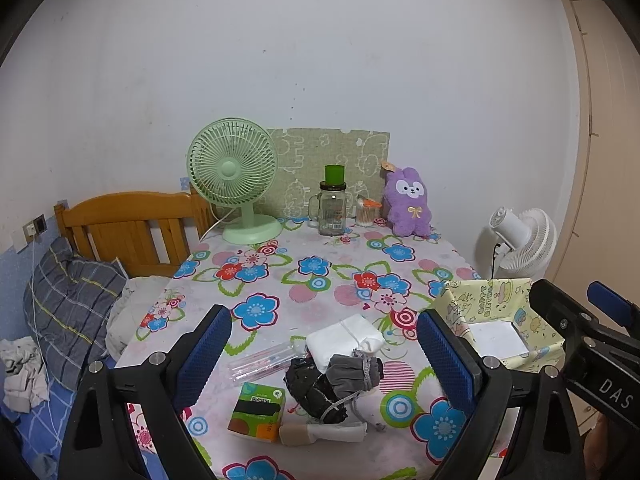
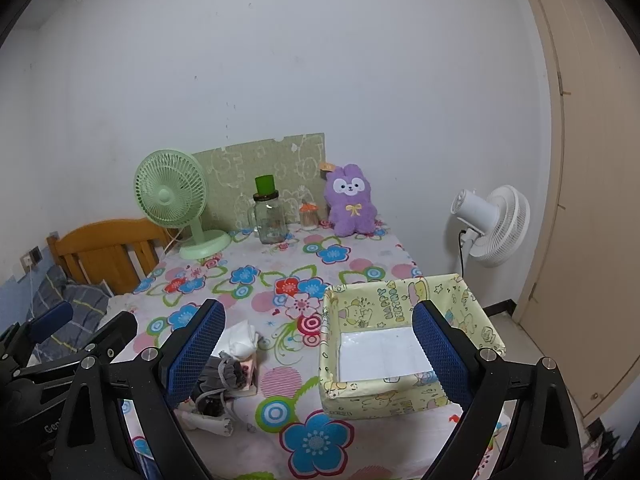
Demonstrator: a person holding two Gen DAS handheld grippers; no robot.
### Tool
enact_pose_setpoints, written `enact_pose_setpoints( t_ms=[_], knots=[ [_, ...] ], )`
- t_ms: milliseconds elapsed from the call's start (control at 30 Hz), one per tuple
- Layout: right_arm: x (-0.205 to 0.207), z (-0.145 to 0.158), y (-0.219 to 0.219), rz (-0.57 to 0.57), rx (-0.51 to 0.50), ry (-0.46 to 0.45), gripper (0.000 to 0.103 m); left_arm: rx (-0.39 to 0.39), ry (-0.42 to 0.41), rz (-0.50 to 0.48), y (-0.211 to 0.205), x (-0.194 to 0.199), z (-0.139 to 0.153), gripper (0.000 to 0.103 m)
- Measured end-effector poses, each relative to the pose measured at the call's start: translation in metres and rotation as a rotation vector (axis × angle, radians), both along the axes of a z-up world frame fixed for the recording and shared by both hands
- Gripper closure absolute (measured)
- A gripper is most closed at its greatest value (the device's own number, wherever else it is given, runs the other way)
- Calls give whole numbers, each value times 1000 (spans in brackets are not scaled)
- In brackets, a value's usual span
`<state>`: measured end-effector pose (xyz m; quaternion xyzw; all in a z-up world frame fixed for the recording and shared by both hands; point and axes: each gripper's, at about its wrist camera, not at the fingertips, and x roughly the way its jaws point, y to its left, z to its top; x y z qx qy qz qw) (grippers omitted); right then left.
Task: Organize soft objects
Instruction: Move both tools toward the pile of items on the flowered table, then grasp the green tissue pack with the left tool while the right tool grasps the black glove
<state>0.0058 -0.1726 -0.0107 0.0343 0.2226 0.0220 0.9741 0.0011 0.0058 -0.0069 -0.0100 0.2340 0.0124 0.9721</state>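
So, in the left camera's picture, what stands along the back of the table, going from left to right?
Green fan → glass jar with a green lid → small container with an orange top → purple plush bunny. A green patterned board leans on the wall behind them.

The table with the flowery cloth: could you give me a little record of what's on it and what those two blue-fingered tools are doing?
surface: table with floral cloth
near pile: white folded cloth, grey drawstring pouch, black bundle, green tissue pack, clear tube
container: yellow cartoon-print box, only a white liner inside
far edge: green desk fan, glass jar mug, purple plush bunny
left gripper: open, holding nothing
right gripper: open, holding nothing
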Motion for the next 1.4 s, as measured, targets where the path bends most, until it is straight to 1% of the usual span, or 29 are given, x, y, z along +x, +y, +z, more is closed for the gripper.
enact_pose_setpoints(
  t_ms=[33,67,267,367,500,667,833,900,1133,1233,1300,1400],
  knots=[
    [1,0,0,1,0,2,7,-4,0,-1,0,0,-1,8],
    [1,-1,1,3,-1,4,7,-41,-3,-2,1,2,-3,9],
    [9,-6,7,12,-5,21,7,-74,32,0,6,12,-10,9],
    [14,-10,10,15,-6,33,8,-69,23,0,10,17,-16,9],
    [19,-18,17,13,-15,44,9,-74,79,-9,14,20,-27,9],
    [24,-30,25,27,0,64,12,-78,104,-12,20,25,-41,9],
    [27,-41,37,35,10,74,12,-74,116,-7,28,30,-59,12],
    [28,-45,41,39,13,79,12,-75,147,-3,33,30,-64,12],
    [33,-65,65,88,3,113,13,-69,199,8,43,32,-83,13],
    [37,-74,76,110,-14,137,14,-77,224,12,48,33,-92,14],
    [40,-81,83,125,-19,157,14,-94,226,12,51,35,-99,15],
    [45,-87,90,138,-23,172,15,-95,254,23,56,38,-106,15]
  ],
)
